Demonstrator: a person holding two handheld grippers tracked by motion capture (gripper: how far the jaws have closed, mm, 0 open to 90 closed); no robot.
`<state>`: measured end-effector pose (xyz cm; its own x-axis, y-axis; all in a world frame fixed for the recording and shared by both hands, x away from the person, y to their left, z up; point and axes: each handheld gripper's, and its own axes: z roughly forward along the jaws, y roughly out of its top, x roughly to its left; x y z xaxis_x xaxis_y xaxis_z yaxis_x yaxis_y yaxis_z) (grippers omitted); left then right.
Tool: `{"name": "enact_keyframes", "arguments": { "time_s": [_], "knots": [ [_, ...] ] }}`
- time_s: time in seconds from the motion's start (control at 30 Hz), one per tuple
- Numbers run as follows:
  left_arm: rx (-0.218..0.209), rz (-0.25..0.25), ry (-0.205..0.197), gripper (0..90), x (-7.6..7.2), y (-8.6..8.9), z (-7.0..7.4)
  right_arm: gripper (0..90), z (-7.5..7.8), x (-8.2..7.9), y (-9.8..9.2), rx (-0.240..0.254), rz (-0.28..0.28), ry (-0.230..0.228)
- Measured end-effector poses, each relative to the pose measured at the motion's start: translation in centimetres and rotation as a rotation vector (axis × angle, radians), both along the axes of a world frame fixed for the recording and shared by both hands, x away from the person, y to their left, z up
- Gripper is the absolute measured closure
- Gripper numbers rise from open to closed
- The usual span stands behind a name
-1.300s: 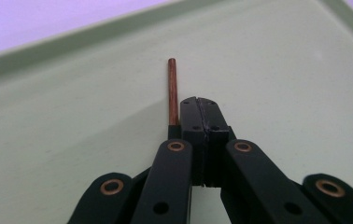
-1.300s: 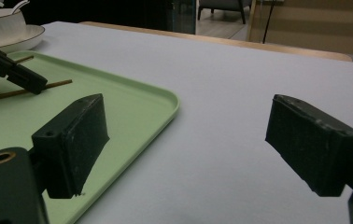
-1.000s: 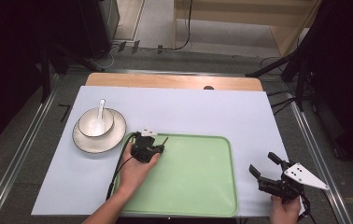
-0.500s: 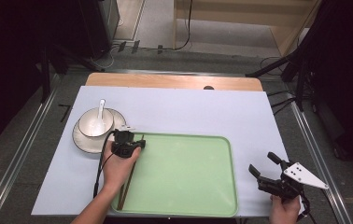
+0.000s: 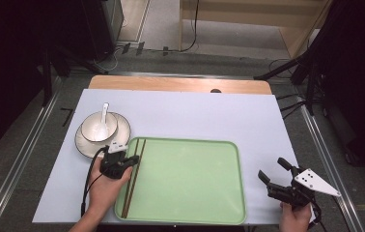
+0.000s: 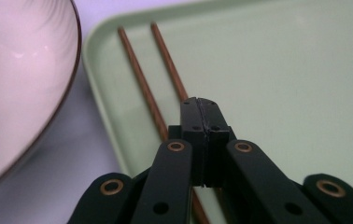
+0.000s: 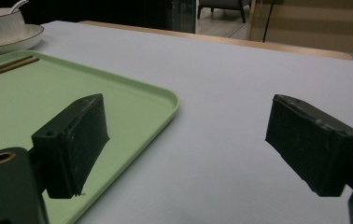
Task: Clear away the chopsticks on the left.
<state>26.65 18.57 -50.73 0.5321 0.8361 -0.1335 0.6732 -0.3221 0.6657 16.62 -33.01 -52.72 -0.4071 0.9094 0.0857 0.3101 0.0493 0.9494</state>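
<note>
The bowl [image 5: 99,127] with its spoon [image 5: 105,112] sits on a plate [image 5: 120,137] at the worktop's left, just beside the tray [image 5: 190,181]. The chopsticks [image 5: 133,174] lie along the tray's left edge, likely laid there as a place setting. The left tool [image 5: 131,159] hovers over them, jaws pressed together on nothing. The right tool [image 5: 273,170] waits wide open and empty, right of the tray.

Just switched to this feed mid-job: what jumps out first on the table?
The big green tray near the front of the table dominates, with a pair of brown chopsticks lying along its left edge. The left gripper, jaws shut with nothing between them, sits right over those chopsticks, beside a white bowl with a spoon on a plate. The right gripper waits open off the tray's right side.
</note>
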Motion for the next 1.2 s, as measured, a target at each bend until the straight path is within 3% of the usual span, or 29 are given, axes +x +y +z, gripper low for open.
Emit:
{"name": "enact_keyframes", "arguments": {
  "time_s": [0.13, 0.47, 0.73, 1.2],
  "knots": [
    [0.031, -0.053, -0.032, 90.0, -2.0, 0.5, 0.0, 13.0, 0.1, 0.0, 0.2, -0.005, 0.002, -0.003],
    [0.005, -0.089, 0.023, 90.0, -3.7, 0.7, -0.5, 13.0, 0.1, -0.1, 0.2, -0.005, -0.002, -0.003],
    [-0.033, -0.105, 0.072, 90.0, -4.6, 0.8, -0.9, 12.9, 0.1, -0.1, 0.1, -0.004, -0.001, -0.002],
    [-0.064, -0.122, 0.076, 89.0, -4.6, 1.1, -1.1, 13.0, 0.1, -0.1, 0.2, -0.006, 0.001, -0.002]
  ]
}}
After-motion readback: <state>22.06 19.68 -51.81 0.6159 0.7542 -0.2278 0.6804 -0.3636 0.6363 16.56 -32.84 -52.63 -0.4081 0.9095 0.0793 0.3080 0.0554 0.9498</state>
